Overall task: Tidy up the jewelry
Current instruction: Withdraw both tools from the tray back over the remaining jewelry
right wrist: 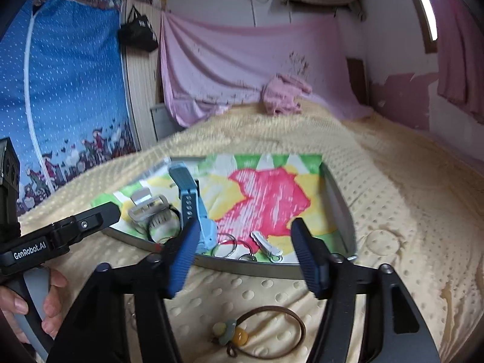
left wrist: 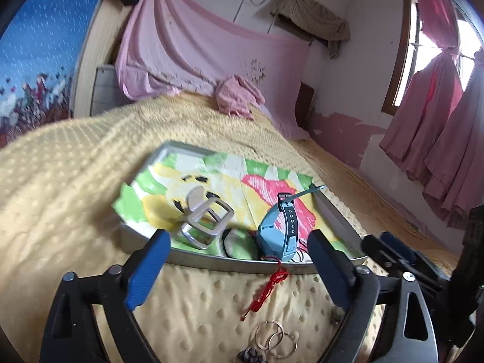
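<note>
**Both grippers held apart above a tray of jewelry on a bed**

The left gripper (left wrist: 239,242) stands wide with nothing between its fingers; the right gripper (right wrist: 246,233) is parted too, and empty. A metal tray (right wrist: 248,267) lined with flowered paper (right wrist: 266,193) rests on a yellow blanket (right wrist: 408,211). Inside lie a blue watch (left wrist: 276,230), a silver buckle (left wrist: 205,220), rings (right wrist: 225,243) and a hair clip (right wrist: 266,243). A red cord (left wrist: 267,290) hangs over the tray's near rim. On the blanket, outside the tray, lie two hoops (left wrist: 270,337) and a brown beaded bracelet (right wrist: 263,332). A hand (right wrist: 30,305) grips the left gripper's handle.
</note>
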Tool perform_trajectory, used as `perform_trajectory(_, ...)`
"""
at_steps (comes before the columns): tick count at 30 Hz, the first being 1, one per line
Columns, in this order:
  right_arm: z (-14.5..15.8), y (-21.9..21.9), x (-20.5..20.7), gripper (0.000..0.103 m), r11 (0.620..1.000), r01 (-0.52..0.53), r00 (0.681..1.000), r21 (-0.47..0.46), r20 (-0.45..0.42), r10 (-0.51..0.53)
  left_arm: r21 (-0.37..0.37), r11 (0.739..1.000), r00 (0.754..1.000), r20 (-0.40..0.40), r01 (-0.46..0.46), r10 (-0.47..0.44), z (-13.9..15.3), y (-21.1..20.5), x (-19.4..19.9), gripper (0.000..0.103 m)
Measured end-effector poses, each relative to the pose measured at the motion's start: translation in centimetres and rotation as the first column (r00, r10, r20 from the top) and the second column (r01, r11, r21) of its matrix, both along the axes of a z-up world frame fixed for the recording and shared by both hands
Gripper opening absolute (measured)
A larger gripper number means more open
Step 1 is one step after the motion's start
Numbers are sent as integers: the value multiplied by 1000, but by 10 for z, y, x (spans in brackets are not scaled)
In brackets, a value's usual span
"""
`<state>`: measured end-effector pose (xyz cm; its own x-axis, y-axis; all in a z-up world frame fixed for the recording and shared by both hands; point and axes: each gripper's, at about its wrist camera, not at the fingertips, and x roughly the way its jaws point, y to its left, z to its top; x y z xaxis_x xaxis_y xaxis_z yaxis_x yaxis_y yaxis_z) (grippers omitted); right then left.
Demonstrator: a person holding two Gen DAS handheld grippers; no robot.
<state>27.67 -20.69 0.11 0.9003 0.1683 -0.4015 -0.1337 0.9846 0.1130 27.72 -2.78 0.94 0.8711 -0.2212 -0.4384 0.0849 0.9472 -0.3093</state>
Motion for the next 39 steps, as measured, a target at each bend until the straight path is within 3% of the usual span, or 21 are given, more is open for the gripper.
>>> perform_trajectory(3, 9, -3, -20, 79, 1000, 6, 999, 6, 45, -7, 46, 998, 998, 52, -42, 40, 5, 3, -22, 103)
perform_trajectory(9, 23, -6, -58, 99, 1000, 27, 994, -3, 104, -27, 107, 991, 990, 127, -83, 69, 12, 6, -58, 103)
perform_trajectory(20, 32, -9, -122, 102, 998, 50, 991, -25, 124, -47, 157, 983, 981, 182, -89, 60, 17, 9, -122, 103)
perform_trajectory(28, 27, -6, -159, 102, 997, 70, 989, -31, 136, -65, 167, 982, 982, 180, -92, 61, 15, 13, -158, 103)
perform_trajectory(39, 16, 3, -188, 102, 994, 94, 987, -60, 136, -86, 170, 982, 988, 144, -84, 59, -1, 14, -180, 103)
